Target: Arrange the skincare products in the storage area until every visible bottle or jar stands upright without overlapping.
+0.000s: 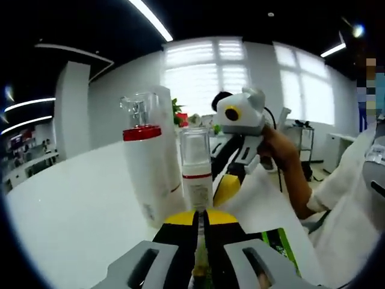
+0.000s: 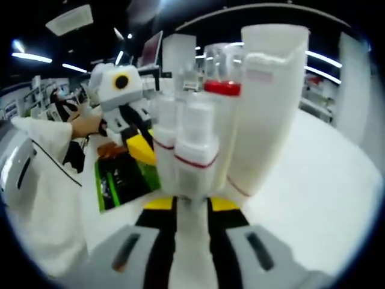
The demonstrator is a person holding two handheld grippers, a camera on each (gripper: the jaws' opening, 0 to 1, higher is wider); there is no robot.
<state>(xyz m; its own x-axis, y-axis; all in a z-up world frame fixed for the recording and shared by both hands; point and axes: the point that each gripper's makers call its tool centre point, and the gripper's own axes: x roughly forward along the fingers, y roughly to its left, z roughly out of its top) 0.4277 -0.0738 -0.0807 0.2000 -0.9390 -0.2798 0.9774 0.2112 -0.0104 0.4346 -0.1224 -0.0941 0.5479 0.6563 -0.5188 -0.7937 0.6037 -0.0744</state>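
The right hand-held gripper (image 2: 191,208) grips a small, light, slick pump bottle (image 2: 194,150) low on its body; the left hand-held gripper (image 1: 200,220) is nearly shut.

Bench (image 1: 66,205): plain white. Tall bottle (image 1: 150,174): white body, red collar, clear cap. Small bottle (image 1: 197,174): white, thin red band, clear cap; the same colours on the bottle (image 2: 194,156) in the right gripper view. Gripper fingers (image 1: 180,226): black with yellow tips. Green-and-black box (image 2: 123,180) on the bench. Sleeve (image 1: 355,180): white.
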